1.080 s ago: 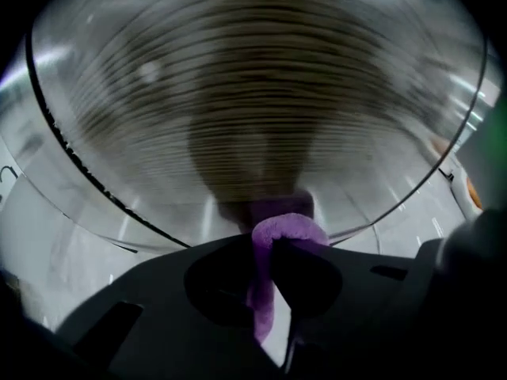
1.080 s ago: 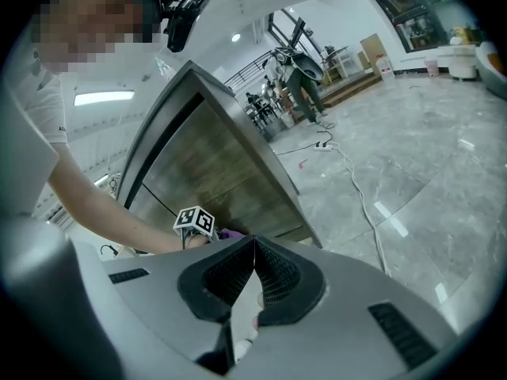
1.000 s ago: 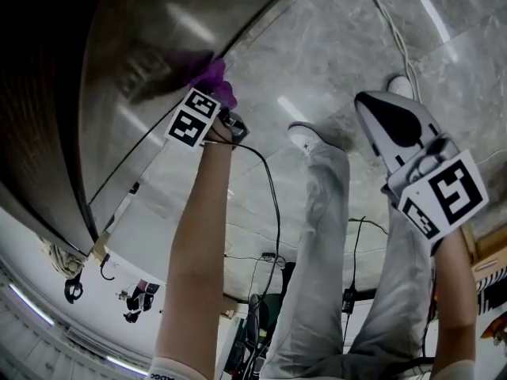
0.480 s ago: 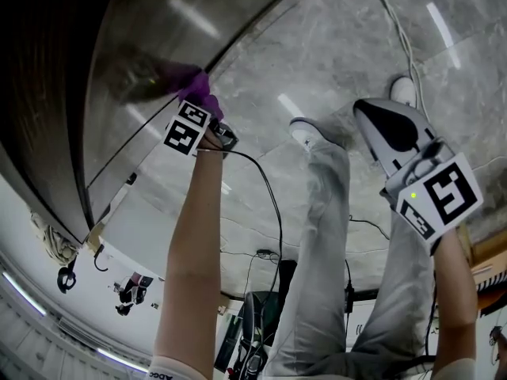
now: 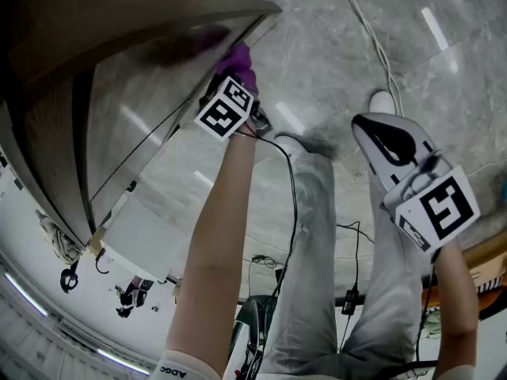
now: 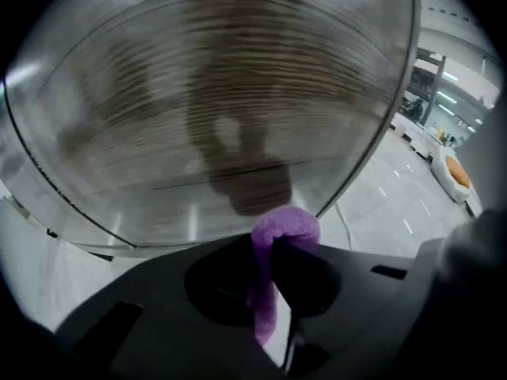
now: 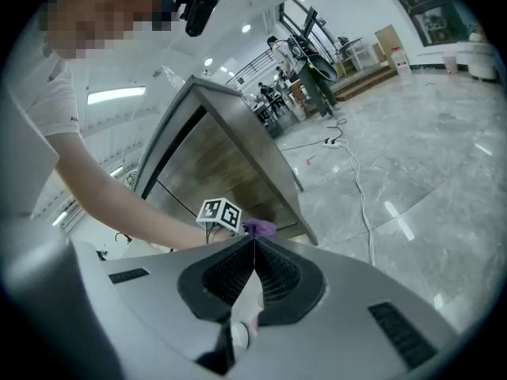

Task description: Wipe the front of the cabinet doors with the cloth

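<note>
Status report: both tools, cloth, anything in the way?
Left tool shut on purple fuzzy cloth, at glossy wood-grain cabinet door. Right tool shut, empty. No obstruction.

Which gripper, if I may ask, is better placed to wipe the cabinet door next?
Left: the left gripper grips the purple cloth by the cabinet door; the right gripper is shut, away from it.

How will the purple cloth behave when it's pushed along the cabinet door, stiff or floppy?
Probably floppy: the purple cloth folds over the tips of the shut left claw and trails back between them. It is likely light and soft, so it should bunch rather than scratch the glossy brown cabinet door.
</note>
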